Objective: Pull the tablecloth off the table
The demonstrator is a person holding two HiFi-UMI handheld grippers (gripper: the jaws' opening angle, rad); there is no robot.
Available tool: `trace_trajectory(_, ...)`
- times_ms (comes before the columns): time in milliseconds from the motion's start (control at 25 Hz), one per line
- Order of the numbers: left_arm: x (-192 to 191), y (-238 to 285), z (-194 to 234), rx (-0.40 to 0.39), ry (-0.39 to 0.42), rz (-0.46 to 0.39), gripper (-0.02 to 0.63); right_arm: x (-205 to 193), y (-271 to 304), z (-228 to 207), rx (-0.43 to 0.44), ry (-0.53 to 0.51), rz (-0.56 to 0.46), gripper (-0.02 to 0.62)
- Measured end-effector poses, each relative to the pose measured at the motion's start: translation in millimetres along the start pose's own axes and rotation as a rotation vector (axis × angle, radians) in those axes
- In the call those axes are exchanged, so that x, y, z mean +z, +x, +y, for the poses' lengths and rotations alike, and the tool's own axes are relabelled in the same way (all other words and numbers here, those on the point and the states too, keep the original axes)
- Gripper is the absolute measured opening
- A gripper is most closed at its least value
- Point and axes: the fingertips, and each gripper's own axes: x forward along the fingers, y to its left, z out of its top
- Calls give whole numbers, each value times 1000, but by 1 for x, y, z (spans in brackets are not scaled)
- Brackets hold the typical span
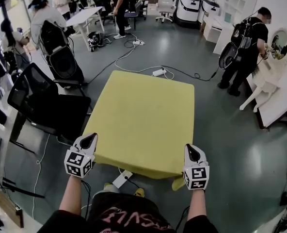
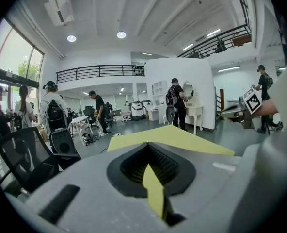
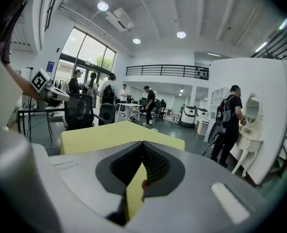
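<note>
A yellow tablecloth (image 1: pixel 143 115) lies flat over a square table in front of me. My left gripper (image 1: pixel 89 141) is at the cloth's near left corner and my right gripper (image 1: pixel 192 152) is at the near right corner. In the left gripper view a fold of the yellow cloth (image 2: pixel 154 191) is pinched between the shut jaws of the left gripper (image 2: pixel 151 166). The right gripper view shows the same: a strip of the cloth (image 3: pixel 134 194) is clamped in the right gripper (image 3: pixel 142 168). The near right corner of the cloth hangs down below the right gripper.
A black office chair (image 1: pixel 41 106) stands close to the table's left side. A power strip (image 1: pixel 159 72) and cables lie on the floor beyond the table, another strip (image 1: pixel 122 178) by my feet. A person (image 1: pixel 245 47) stands at a white vanity on the right; several people are at the back left.
</note>
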Motion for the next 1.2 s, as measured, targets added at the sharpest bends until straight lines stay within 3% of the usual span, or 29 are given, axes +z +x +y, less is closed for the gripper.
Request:
trace_trajectory(600, 18, 39, 8, -42, 55, -20, 5, 6, 34, -12, 8, -46, 3, 12)
trace_trajectory(1200, 11, 148, 86, -146, 109, 38, 5, 20, 134, -14, 10, -97, 100, 12)
